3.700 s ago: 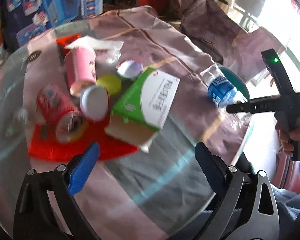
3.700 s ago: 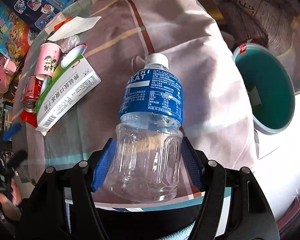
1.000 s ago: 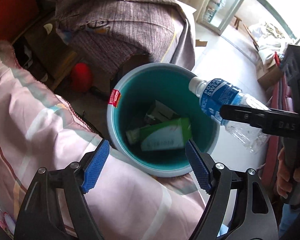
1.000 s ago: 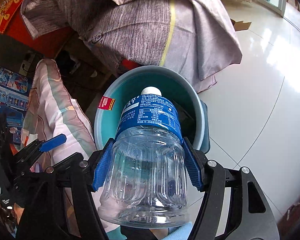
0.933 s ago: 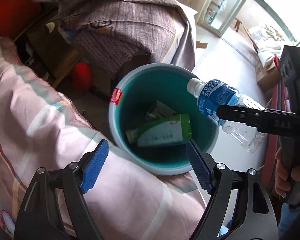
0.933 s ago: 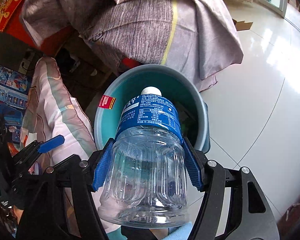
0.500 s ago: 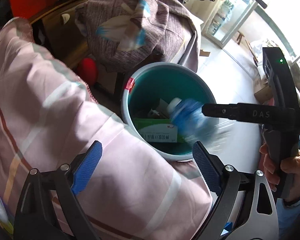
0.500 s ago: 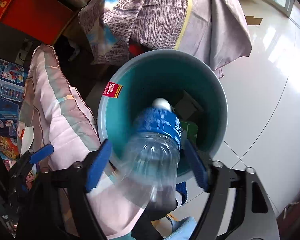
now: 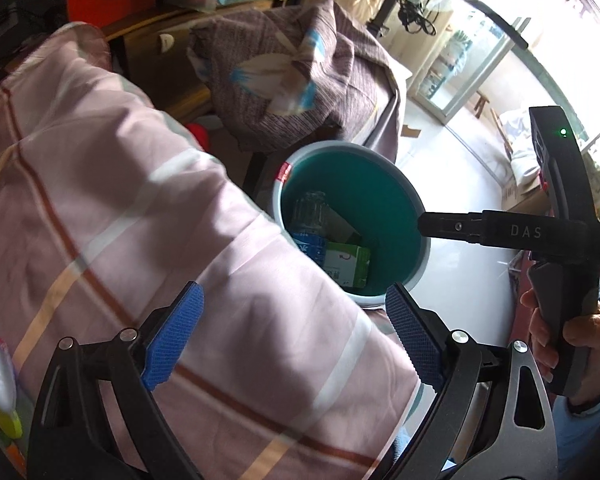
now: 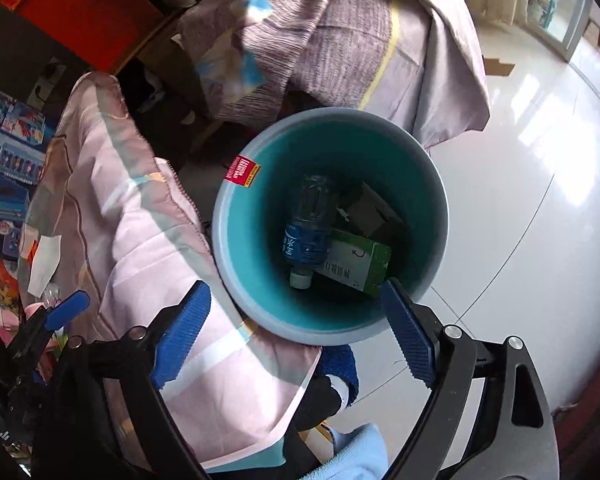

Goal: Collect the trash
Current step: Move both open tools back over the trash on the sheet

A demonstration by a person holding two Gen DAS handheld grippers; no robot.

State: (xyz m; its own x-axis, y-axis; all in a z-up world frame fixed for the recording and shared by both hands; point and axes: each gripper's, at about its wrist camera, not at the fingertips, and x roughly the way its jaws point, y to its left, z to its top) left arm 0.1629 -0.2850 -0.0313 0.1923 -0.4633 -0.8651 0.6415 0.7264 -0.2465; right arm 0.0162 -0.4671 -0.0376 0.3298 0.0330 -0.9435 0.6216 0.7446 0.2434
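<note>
**Bottle lying in the bin, both grippers empty**

Left wrist view: I am holding the left gripper (image 9: pixel 294 332) over the pink checked cloth (image 9: pixel 140 208), jaws spread wide with nothing between them. Past the cloth's edge I am seeing the teal bin (image 9: pixel 380 184) on the floor, with the bottle (image 9: pixel 310 224) leaning against its near-left inner wall beside the green box (image 9: pixel 350 262). The right tool's black finger (image 9: pixel 480 230) is reaching over the bin's far-right rim, a hand (image 9: pixel 572 340) gripping its handle.

Right wrist view: I am looking almost straight down into the bin (image 10: pixel 236 208). The right gripper (image 10: pixel 296 334) has just been opening and is now released; nothing is sitting between its blue pads (image 10: pixel 182 334). The bottle (image 10: pixel 306 232) is resting inside, touching the green box (image 10: pixel 358 262).

Risk, as I am judging it: the cloth is overhanging the bin's near rim, so pulling either tool back low could snag it and drag the remaining trash off the table.

Orientation: the bottle's long axis is running roughly up-down in this view, white cap (image 10: pixel 300 279) pointing toward the gripper, clear base toward the far wall.
</note>
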